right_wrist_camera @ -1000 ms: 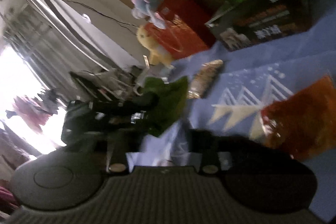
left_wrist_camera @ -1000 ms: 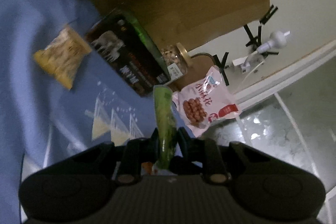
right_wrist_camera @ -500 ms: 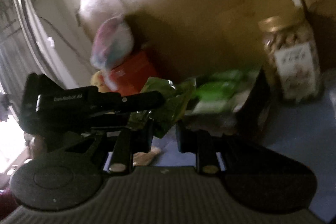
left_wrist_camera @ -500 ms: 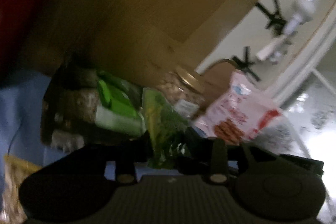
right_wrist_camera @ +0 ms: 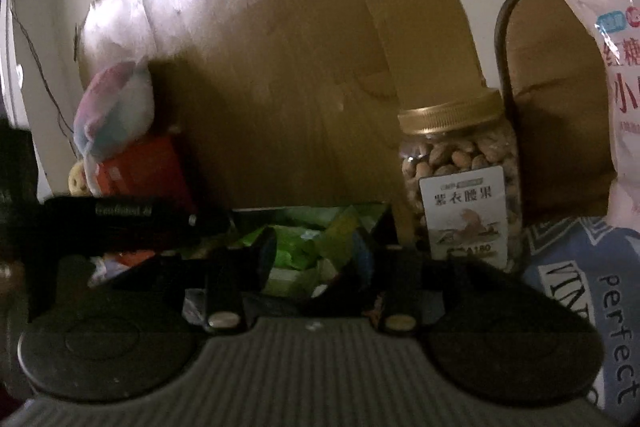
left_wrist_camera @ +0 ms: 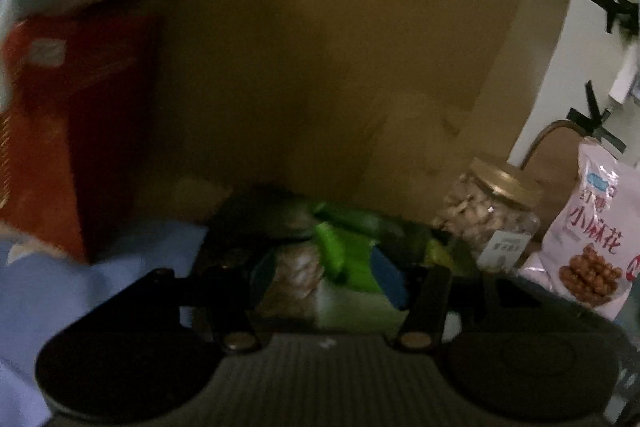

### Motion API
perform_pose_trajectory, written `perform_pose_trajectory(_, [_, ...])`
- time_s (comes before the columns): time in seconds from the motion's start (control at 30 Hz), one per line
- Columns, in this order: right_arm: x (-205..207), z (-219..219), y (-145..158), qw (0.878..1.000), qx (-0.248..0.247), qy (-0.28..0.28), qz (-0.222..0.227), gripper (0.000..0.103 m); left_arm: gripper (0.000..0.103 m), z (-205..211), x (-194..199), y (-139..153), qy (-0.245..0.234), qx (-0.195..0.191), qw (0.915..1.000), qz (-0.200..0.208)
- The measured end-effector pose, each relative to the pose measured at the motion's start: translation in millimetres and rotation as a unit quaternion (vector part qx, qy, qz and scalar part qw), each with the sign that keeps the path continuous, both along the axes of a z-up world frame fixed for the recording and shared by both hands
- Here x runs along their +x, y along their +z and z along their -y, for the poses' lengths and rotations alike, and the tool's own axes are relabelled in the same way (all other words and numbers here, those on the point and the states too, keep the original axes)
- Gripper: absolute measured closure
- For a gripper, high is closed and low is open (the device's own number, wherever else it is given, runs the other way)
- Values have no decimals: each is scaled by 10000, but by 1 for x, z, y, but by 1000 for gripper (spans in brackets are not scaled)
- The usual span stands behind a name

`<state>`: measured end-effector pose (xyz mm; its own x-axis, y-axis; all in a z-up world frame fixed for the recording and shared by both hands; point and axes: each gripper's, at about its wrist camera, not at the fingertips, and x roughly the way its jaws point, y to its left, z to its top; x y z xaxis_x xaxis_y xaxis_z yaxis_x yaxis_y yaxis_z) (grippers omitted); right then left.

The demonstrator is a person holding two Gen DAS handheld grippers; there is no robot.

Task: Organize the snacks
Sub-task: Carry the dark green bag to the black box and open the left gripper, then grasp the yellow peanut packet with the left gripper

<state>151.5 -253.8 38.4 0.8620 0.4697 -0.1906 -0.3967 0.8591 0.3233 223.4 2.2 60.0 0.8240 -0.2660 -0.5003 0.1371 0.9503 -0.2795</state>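
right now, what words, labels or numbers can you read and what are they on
"紫衣腰果", with a partial "A180" lower down: white label on the nut jar.
"小麻花": pink snack bag.
"perfect": blue cloth.
Brand strip on the left gripper: too blurred to read.
Red box logo: too blurred to read.

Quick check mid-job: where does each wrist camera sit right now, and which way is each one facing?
Left wrist: on the left gripper, jaws opening, aimed at the dark snack box of green packets.
Right wrist: on the right gripper, jaws opening, facing that box; the left gripper shows at left.
Shared: box, nut jar, pink bag, cardboard.
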Motion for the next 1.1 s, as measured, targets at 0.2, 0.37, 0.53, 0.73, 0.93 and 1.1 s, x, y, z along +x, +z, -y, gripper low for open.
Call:
perform_pose_trajectory(0.2, [-25,-13,15,9988,-57,446,167,58,49,-58,-67,-1,443,80,9987,220])
perform_pose_trajectory(0.37, [-44,-48,19,9866,-251,1573,-347,58,49,-129,-102,-24,933,-340,9947,-253])
perform_pose_trajectory(0.53, [-29,-96,-2,9560,80,2221,-1913,57,51,-157,-109,-53,762,-1306,9855,-764])
perform_pose_trajectory(0.73, [-3,-136,-43,9356,605,1840,-2952,67,79,-140,-105,-69,437,-1443,9838,-974])
perform_pose_trajectory(0.93, [-29,-134,-40,9368,507,1740,-2992,85,81,-116,-134,-68,137,-1583,9826,-961])
perform_pose_trajectory(1.1, [-71,-94,-39,9517,369,1483,-2663,87,80,-89,-155,-74,-208,-1805,9784,-987])
